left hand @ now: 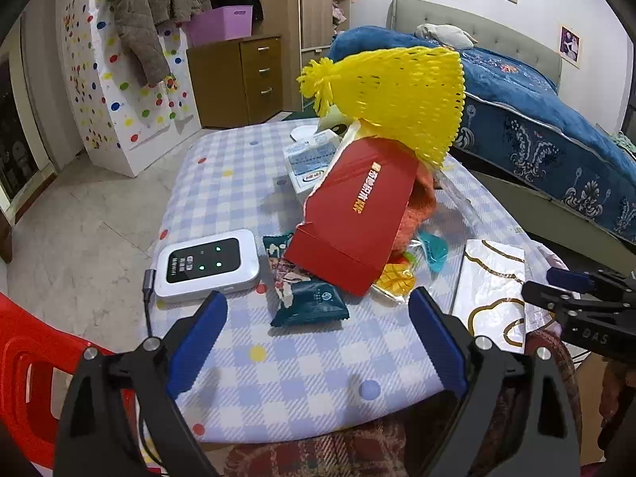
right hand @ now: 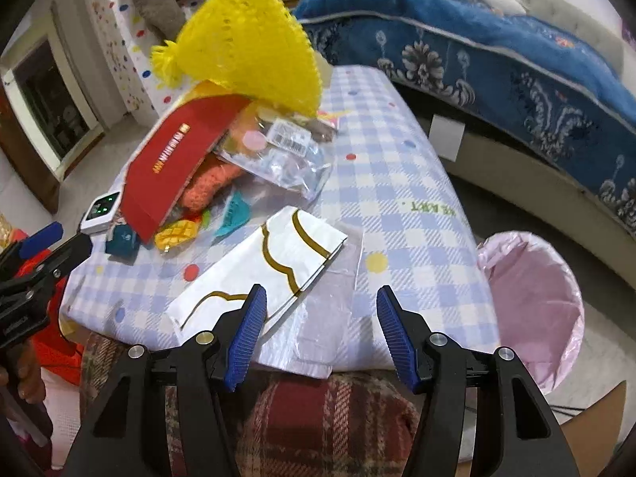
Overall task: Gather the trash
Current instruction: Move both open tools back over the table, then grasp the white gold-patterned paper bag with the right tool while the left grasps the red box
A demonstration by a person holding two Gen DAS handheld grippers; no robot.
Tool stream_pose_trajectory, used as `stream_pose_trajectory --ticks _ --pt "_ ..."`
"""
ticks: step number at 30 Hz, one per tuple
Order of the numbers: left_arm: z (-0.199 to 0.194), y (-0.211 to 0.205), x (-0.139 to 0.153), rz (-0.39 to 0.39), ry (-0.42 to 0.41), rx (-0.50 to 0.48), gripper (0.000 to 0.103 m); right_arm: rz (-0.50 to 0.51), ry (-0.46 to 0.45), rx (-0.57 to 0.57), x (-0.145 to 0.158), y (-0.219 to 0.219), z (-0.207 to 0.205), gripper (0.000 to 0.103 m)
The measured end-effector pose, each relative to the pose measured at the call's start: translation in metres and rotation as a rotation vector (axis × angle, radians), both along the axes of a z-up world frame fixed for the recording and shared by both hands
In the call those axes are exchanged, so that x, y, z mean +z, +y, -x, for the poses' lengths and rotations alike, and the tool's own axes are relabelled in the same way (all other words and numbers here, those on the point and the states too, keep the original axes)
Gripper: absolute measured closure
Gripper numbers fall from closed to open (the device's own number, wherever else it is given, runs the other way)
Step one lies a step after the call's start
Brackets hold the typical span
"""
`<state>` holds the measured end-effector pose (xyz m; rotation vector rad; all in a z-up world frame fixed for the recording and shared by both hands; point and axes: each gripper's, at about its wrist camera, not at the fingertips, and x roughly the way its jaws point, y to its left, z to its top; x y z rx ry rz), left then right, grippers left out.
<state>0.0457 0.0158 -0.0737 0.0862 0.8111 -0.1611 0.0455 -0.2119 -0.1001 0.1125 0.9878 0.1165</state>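
From the left gripper's camera, the left gripper [left hand: 318,342] hangs over the near end of the checked tablecloth [left hand: 310,377], its blue pads spread wide with nothing between them. Just ahead of the pads lies a dark teal snack wrapper [left hand: 308,298], and to its left sits a small white device [left hand: 207,265] with green lights and a cable. Behind the wrapper a red paper envelope [left hand: 357,214] leans up out of a pile, with a yellow foam net [left hand: 393,95] on top and something orange knitted [left hand: 417,214] under it. A white tissue box [left hand: 308,163] stands behind the pile. To the right lies a white bag with gold lines [left hand: 491,290], and the right gripper [left hand: 556,282] shows at the edge beside it.

From the right gripper's camera, the right gripper [right hand: 318,334] is also released, pads apart, hovering over the near end of the white bag [right hand: 274,270], which lies flat on the cloth directly below and ahead. This view alone shows the bin [right hand: 532,310]: it stands on the floor right of the table, lined with a pink bag, and its visible inside looks bare. A clear plastic packet [right hand: 286,159] in the pile is plainer here. The left gripper [right hand: 51,246] shows at the left edge.
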Motion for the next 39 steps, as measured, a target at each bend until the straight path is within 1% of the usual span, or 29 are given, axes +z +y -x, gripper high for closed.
stream_pose_trajectory --ticks 4,6,7,8,11,12,14,17,20,21,24,26,29,31,35,39 --pt "-0.005 -0.003 -0.003 0.002 0.011 -0.007 0.013 -0.031 0.029 0.005 -0.010 0.004 -0.010 0.046" --pt "-0.005 -0.004 -0.004 -0.001 0.014 -0.006 0.013 0.003 0.019 0.016 -0.013 0.012 -0.013 0.049" --pt "-0.005 -0.003 -0.005 0.000 0.016 -0.004 0.013 0.018 0.014 0.018 -0.013 0.014 -0.014 0.056" --pt "-0.005 -0.003 -0.005 -0.001 0.017 -0.002 0.013 0.021 0.011 0.018 -0.013 0.016 -0.014 0.061" --pt "-0.005 0.000 -0.004 -0.005 0.018 0.009 0.013 -0.027 0.011 0.004 -0.012 0.011 -0.016 0.098" --pt "-0.005 0.001 -0.004 -0.007 0.018 0.012 0.013 -0.038 0.001 -0.002 -0.009 0.008 -0.016 0.102" --pt "-0.005 0.003 -0.003 -0.008 0.017 0.020 0.013 -0.051 -0.032 -0.007 -0.002 0.005 -0.012 0.103" --pt "-0.006 0.002 0.004 -0.014 0.007 0.022 0.013 -0.055 -0.104 -0.009 0.021 -0.004 -0.005 0.103" --pt "-0.011 -0.004 0.017 -0.012 -0.021 0.008 0.013 -0.006 -0.201 -0.031 0.053 -0.017 0.002 0.103" --pt "-0.013 -0.007 0.023 -0.013 -0.031 0.004 0.011 0.014 -0.228 -0.040 0.062 -0.021 0.004 0.103" --pt "-0.022 -0.020 0.044 -0.004 -0.077 -0.017 0.007 0.089 -0.299 -0.069 0.084 -0.032 0.007 0.103" --pt "-0.029 -0.034 0.060 -0.004 -0.110 -0.040 0.007 0.111 -0.332 -0.085 0.095 -0.042 0.006 0.103" --pt "-0.039 -0.051 0.071 -0.006 -0.137 -0.069 0.007 0.144 -0.359 -0.097 0.104 -0.055 -0.004 0.103" --pt "-0.045 -0.059 0.073 -0.009 -0.142 -0.074 0.007 0.161 -0.365 -0.100 0.107 -0.063 -0.019 0.103" --pt "-0.056 -0.063 0.066 -0.016 -0.131 -0.065 0.007 0.178 -0.359 -0.100 0.103 -0.068 -0.051 0.103" --pt "-0.064 -0.055 0.052 -0.030 -0.096 -0.042 0.007 0.137 -0.325 -0.098 0.088 -0.068 -0.064 0.103"
